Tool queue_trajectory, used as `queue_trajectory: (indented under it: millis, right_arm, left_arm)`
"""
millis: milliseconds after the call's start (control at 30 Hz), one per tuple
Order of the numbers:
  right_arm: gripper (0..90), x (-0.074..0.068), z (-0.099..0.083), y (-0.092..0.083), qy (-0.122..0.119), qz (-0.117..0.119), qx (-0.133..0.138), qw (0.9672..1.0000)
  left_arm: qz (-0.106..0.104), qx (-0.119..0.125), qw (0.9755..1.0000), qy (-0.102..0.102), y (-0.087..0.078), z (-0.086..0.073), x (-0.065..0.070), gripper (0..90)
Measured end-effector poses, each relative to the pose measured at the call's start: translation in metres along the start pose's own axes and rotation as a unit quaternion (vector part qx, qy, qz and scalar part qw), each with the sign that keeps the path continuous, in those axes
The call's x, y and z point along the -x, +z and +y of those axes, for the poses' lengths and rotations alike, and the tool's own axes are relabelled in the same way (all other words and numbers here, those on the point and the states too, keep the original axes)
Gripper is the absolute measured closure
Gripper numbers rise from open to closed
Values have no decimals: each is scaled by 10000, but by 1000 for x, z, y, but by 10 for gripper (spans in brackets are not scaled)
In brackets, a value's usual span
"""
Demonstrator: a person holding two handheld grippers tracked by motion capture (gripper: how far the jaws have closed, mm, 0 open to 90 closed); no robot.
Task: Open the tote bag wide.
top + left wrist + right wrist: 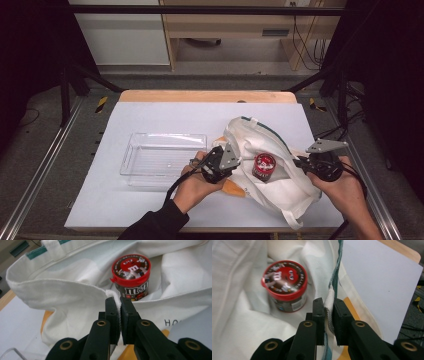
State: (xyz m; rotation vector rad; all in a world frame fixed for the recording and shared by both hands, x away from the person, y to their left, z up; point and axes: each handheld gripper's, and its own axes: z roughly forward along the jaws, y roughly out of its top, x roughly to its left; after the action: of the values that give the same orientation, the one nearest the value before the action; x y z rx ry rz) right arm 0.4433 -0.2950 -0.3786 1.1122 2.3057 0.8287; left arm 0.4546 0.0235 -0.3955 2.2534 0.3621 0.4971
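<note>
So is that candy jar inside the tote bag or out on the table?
Inside. The candy jar stands upright in the white tote bag, cloth around it, while the left claw and right claw pinch the bag's rim open.

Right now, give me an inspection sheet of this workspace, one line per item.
Surface: white sheet over a wooden table.
Job's things: white tote bag lying open; red-lidded candy tub upright inside it.
Clutter: clear plastic tray, nothing in it, left of the bag; an orange item partly under the bag.
Grippers: left gripper shut on the bag's rim; right gripper shut on the opposite rim by its green trim.
Cables: one trails from the left gripper; more hang by the far wall.
Surroundings: dark frame rails, grey floor, light wooden furniture behind.
</note>
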Motion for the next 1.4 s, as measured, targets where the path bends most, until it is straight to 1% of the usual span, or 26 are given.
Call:
queue_trajectory:
  millis: [167, 200, 233, 300, 367, 433, 500, 600, 633, 700, 767, 967, 1033, 1100, 1167, 1233, 1300, 1367, 1400]
  right_arm:
    - [826, 18, -8, 16, 175, -159, -157, 9996]
    - [826, 21, -10, 18, 268, -188, -155, 9993]
    - [827, 24, -13, 21, 293, -217, -154, 9992]
    - [826, 28, -17, 26, 403, -206, -164, 9988]
    - [822, 28, -20, 29, 406, -156, -101, 9990]
    - [810, 26, -21, 29, 393, -59, 22, 9992]
    - [791, 24, -19, 27, 454, -23, 113, 9989]
    - [707, 23, -14, 24, 480, 88, 234, 9985]
    - [672, 22, -11, 25, 453, 153, 210, 9986]
    - [593, 19, -8, 27, 356, 187, 152, 9991]
    - [537, 16, -5, 31, 304, 196, 105, 9993]
    - [517, 6, -2, 41, 159, 245, -78, 9995]
    - [512, 3, -1, 44, 78, 203, -136, 9997]
    - [524, 0, -1, 46, -2, 160, -225, 9996]
    - [558, -1, -2, 48, -43, 91, -281, 9996]
    - [614, -1, -3, 50, -72, 97, -311, 9994]
    - [661, 0, -4, 52, -84, 41, -410, 9991]
    - [711, 1, -5, 53, -84, 48, -421, 9991]
    - [749, 1, -5, 53, -97, 25, -450, 9989]
  left_arm:
    - [-14, -68, 9999, -74, -5, -12, 0, 864]
    - [-9, -88, 9999, -69, -6, -14, 0, 865]
    - [9, -121, 9999, -59, -7, -16, 1, 865]
    - [-5, -155, 9998, -87, -9, -22, 2, 866]
    - [-14, -147, 9998, -112, -10, -25, 3, 866]
    - [-18, -144, 9998, -128, -10, -27, 4, 866]
    - [-16, -130, 9998, -142, -10, -29, 5, 865]
    - [-20, -88, 9998, -157, -11, -29, 5, 865]
    - [-18, -83, 9998, -163, -11, -29, 5, 865]
    - [-24, -72, 9998, -182, -12, -30, 5, 865]
    - [-34, -32, 9998, -203, -12, -30, 6, 865]
    - [-44, 36, 9997, -231, -13, -31, 6, 865]
    - [-38, 58, 9997, -242, -13, -31, 6, 865]
    - [-34, 73, 9997, -243, -14, -31, 7, 864]
    - [-24, 105, 9996, -242, -14, -30, 8, 864]
    - [-20, 123, 9996, -234, -14, -30, 8, 864]
    - [-12, 137, 9996, -248, -15, -31, 8, 864]
    - [-20, 149, 9995, -278, -15, -32, 8, 864]
    - [-20, 148, 9995, -279, -15, -32, 8, 864]
